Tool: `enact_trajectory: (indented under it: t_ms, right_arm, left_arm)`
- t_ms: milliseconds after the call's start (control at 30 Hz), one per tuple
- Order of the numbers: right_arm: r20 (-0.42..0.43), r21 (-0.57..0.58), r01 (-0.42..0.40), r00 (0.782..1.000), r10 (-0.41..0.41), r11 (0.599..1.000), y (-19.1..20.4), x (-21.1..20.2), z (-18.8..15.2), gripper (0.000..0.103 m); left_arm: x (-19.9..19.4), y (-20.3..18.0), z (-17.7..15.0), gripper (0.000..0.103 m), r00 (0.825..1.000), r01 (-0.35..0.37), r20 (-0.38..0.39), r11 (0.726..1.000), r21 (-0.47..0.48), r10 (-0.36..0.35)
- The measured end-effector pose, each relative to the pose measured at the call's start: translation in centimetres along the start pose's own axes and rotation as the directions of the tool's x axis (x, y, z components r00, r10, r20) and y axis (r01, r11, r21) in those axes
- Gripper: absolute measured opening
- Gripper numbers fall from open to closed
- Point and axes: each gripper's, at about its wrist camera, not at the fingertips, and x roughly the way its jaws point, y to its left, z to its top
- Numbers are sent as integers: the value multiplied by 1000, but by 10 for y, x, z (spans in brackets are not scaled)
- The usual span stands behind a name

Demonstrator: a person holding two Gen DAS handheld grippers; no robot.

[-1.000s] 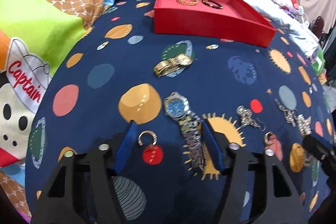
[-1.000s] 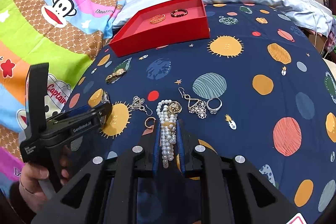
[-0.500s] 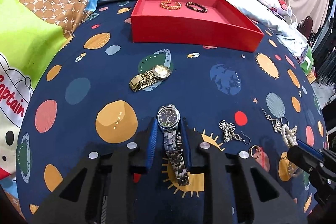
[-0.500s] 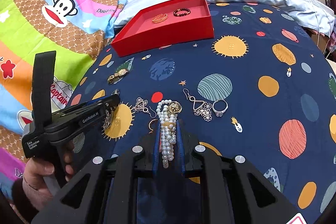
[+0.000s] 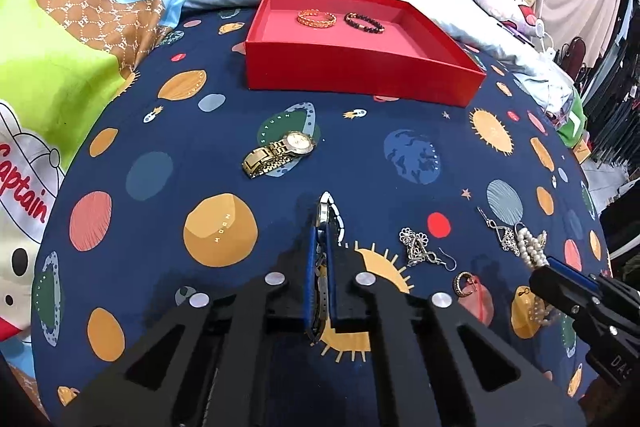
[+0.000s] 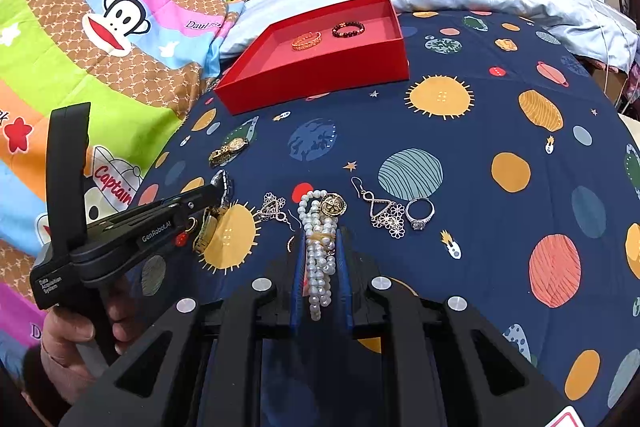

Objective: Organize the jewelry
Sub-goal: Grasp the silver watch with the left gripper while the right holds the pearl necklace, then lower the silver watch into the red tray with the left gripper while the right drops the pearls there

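Left wrist view: your left tongs (image 5: 319, 239) are clamped on the band of the silver watch (image 5: 330, 217), whose case stands on edge just past the blue pads, over the navy planet-print bedspread (image 5: 200, 187). A gold watch (image 5: 280, 153) lies farther ahead, and beyond it the red tray (image 5: 360, 67) holds a gold bangle (image 5: 317, 18) and a dark bead bracelet (image 5: 364, 23), side by side but apart. Right wrist view: your right tongs (image 6: 321, 247) are clamped on the pearl bracelet (image 6: 319, 251), whose gold charm (image 6: 334, 205) lies just ahead of the pads. To its right lie a dangling earring (image 6: 378, 207) and a silver ring (image 6: 419, 213), close together; to its left, a second earring (image 6: 274, 207). Your left hand (image 6: 72, 339) shows at the lower left of this view, gripping its handle.
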Motion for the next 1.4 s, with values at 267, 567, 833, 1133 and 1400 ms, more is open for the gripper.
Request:
enact_trajectory:
  t_ms: [267, 567, 833, 1133, 1400]
  right_arm:
    - [-4, 10, 0, 1000, 0, 1000, -2, -1, -1, 14]
    - [-6, 16, -2, 1000, 2, 1000, -5, 0, 0, 14]
    - [-10, 23, -6, 1000, 7, 1000, -9, 3, 0, 14]
    - [3, 14, -6, 1000, 6, 1000, -7, 0, 2, 14]
    - [54, -18, -17, 998, 18, 1000, 3, -16, 20, 14]
  left_arm:
    - [7, -6, -1, 10, 1000, -3, -6, 1000, 13, 3]
    - [20, -17, 4, 27, 998, -60, -6, 998, 24, 60]
    - [26, -20, 10, 25, 996, -90, 8, 996, 26, 89]
    - [14, -17, 12, 24, 999, -46, 15, 999, 11, 46]
    - [-29, -17, 26, 24, 996, 5, 84, 1000, -2, -5]
